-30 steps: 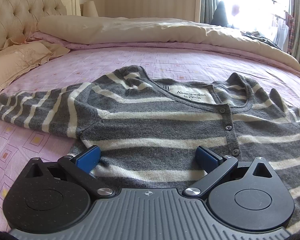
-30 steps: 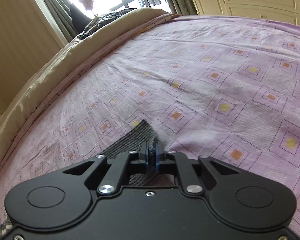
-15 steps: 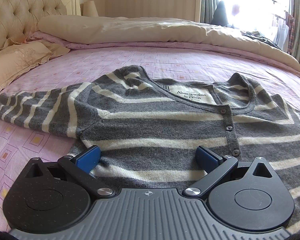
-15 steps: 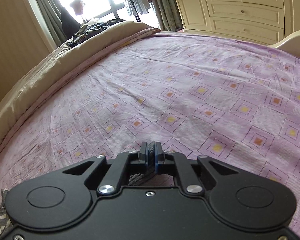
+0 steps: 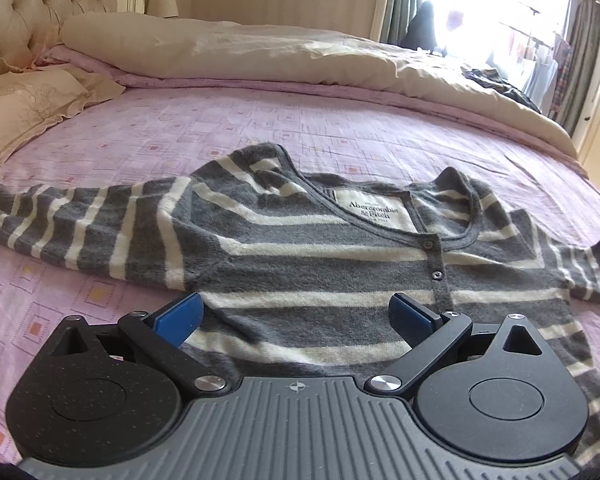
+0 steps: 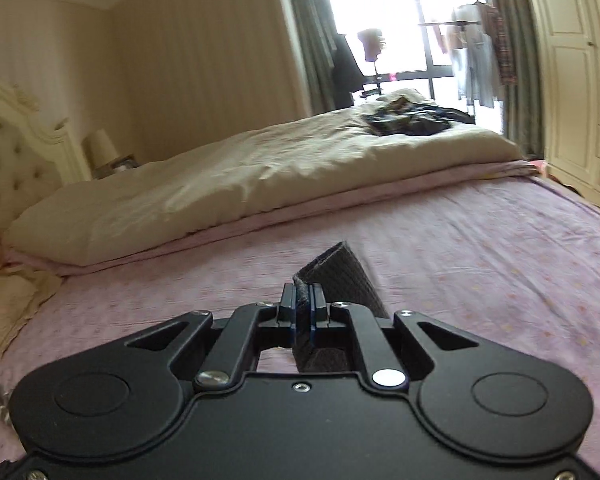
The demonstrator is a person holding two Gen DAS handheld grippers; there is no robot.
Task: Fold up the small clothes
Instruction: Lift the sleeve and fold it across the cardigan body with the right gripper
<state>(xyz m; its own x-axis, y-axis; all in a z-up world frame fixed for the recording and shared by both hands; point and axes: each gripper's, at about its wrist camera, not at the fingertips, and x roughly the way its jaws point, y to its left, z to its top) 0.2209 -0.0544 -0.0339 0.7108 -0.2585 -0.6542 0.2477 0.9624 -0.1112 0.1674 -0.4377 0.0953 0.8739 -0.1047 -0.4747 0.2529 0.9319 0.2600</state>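
Note:
A grey sweater with white stripes [image 5: 308,248] lies spread on the pink bed sheet [image 5: 228,128], its collar label facing up and one sleeve stretched out to the left. My left gripper [image 5: 296,314] hovers over the sweater's lower body, open, with nothing between its blue pads. In the right wrist view my right gripper [image 6: 303,300] is shut on a grey cuff of the sweater's sleeve [image 6: 336,276], lifted off the sheet. On the right edge of the left wrist view the sleeve [image 5: 596,264] rises out of frame.
A cream duvet [image 5: 284,56] is rolled along the far side of the bed with dark clothes [image 6: 408,118] on it. A pillow [image 5: 24,104] and tufted headboard [image 5: 24,12] are at the left. A wardrobe [image 6: 580,80] and bright window stand beyond.
My right gripper has risen and swung round with the cuff, from looking down at the sheet to facing the duvet. The right sleeve has been pulled up. My left gripper lifted a little.

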